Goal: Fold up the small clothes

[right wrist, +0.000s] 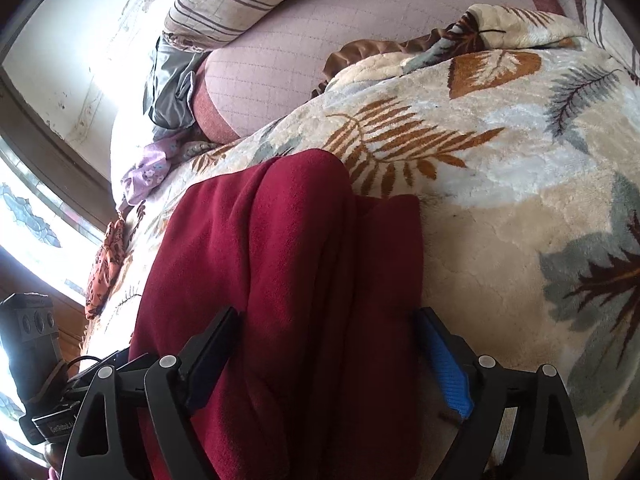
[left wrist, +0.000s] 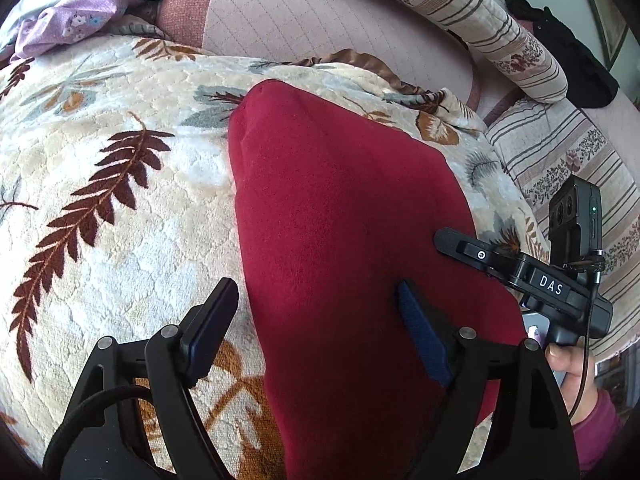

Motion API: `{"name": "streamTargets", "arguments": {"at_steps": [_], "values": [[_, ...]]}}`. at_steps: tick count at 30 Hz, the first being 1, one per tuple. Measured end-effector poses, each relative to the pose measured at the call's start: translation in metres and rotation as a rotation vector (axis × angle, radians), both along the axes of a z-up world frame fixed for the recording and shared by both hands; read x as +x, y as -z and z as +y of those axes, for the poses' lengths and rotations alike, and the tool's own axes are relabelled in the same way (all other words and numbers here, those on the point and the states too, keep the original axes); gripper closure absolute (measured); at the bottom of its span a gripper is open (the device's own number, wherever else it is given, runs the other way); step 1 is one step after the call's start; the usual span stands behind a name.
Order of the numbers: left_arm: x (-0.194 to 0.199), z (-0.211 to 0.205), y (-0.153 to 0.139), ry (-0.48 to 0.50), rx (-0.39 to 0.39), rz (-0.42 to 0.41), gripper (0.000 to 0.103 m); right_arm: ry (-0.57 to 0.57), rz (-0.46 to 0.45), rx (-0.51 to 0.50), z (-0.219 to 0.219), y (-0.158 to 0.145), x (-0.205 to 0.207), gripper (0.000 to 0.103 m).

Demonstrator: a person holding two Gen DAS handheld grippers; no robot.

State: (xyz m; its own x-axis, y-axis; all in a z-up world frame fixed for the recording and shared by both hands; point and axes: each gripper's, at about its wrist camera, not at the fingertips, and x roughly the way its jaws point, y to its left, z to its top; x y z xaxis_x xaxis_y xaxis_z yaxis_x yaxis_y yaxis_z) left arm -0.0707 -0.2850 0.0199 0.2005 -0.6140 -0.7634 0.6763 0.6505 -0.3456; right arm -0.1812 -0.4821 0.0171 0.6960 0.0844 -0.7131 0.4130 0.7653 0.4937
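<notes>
A cream fleece blanket printed with brown, orange and grey fern leaves covers the bed and fills most of both views. Beyond it, at the far side, lies a pale pink quilted mattress cover, with a striped floral bolster along its edge. On the blanket lies the dark red garment, folded into a long thick band running from near to far; in the right wrist view it shows several stacked layers, though what kind of garment it is I cannot tell. A crumpled lilac floral cloth sits at the far left. The left tongs stand wide apart over the near left edge of the garment, gripping nothing. The right tongs are also spread, straddling the folded layers without clamping them.
</notes>
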Motion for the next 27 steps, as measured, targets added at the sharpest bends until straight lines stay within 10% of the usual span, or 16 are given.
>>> {"name": "streamTargets", "arguments": {"at_steps": [10, 18, 27], "values": [[0.006, -0.009, 0.006, 0.019, -0.008, 0.017, 0.019, -0.021, -0.016, -0.065, 0.004, 0.004, 0.014, 0.011], [-0.007, -0.008, 0.0, 0.035, -0.021, -0.025, 0.039, -0.055, -0.021, -0.168, 0.019, -0.017, 0.01, 0.062], [-0.035, 0.021, -0.042, 0.076, -0.055, -0.057, 0.05, -0.118, -0.1, -0.172, 0.052, -0.059, -0.004, 0.066]]}}
